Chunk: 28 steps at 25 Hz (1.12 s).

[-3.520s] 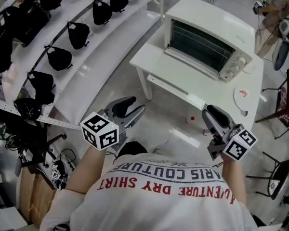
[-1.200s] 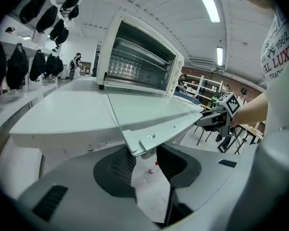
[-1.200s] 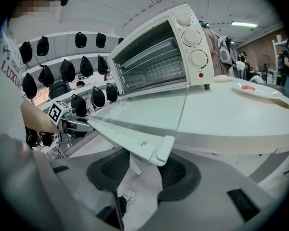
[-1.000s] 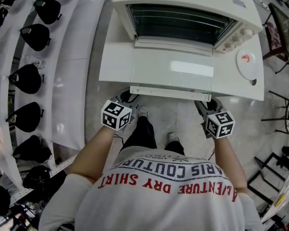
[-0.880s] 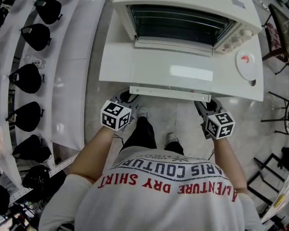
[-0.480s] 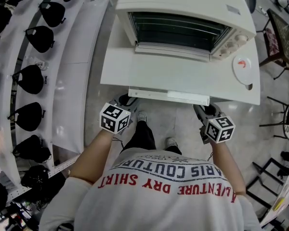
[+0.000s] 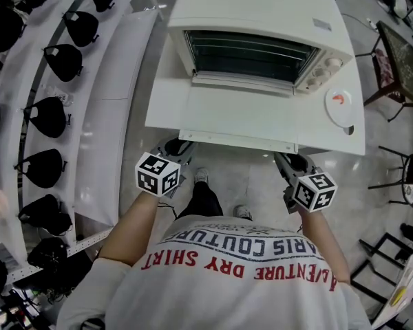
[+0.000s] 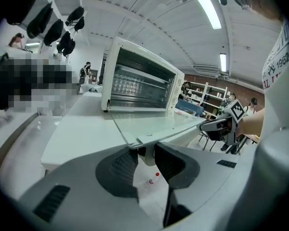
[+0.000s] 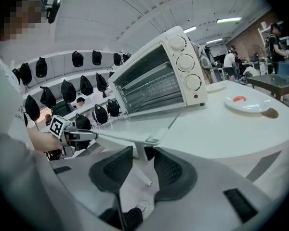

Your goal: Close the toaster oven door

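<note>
toaster oven (image 7: 261,19): white box, upper middle of head view, on white table (image 7: 344,133), cavity exposed, knobs (image 7: 320,74) at its right | door (image 7: 237,108): glass pane, open, hinged at bottom, lying near level, free edge reaching table's front edge | handle (image 7: 237,141): white bar along free edge, frame centre

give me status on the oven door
Left gripper shut on door handle; right gripper straddles its other end, grip unclear. Toaster oven door wide open. Nothing blocking its swing.
</note>
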Tool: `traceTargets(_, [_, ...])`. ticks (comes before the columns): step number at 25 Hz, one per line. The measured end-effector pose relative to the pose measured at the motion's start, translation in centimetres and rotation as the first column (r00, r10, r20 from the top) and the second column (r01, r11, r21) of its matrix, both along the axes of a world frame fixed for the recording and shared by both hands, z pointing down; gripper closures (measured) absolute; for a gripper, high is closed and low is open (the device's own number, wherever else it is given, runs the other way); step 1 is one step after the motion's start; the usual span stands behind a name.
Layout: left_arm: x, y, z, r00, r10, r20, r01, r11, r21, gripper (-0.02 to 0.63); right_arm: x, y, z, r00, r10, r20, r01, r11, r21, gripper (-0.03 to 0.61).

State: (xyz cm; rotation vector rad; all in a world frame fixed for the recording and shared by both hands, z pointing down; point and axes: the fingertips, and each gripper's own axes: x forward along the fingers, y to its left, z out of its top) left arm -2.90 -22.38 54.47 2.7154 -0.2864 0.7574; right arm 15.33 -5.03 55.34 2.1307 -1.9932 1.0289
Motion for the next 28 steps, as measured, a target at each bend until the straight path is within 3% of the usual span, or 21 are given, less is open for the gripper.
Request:
traceTargets(8, [0.4, -0.7, -3.9, 0.995, -0.049, -0.081, 0.051, 0.998, 0.027, 0.492, 0.4, -0.3, -3.7, 1.0, 0.011, 0.012, -0.011, 0.997, 0.075, 0.433])
traceTargets(17, [0.8, -1.4, -6.3, 0.99, -0.089, -0.112, 0.094, 0.995, 0.041, 0.492, 1.1, -0.9, -6.1, 1.0, 0.02, 0.008, -0.021, 0.994, 0.108, 0.43])
traceTargets(28, [1.6, -2.3, -9.3, 0.986, -0.083, -0.147, 0.088, 0.996, 0.032, 0.491, 1.8, -1.7, -9.4, 0.999, 0.024, -0.049, -0.016, 0.988, 0.152, 0.423])
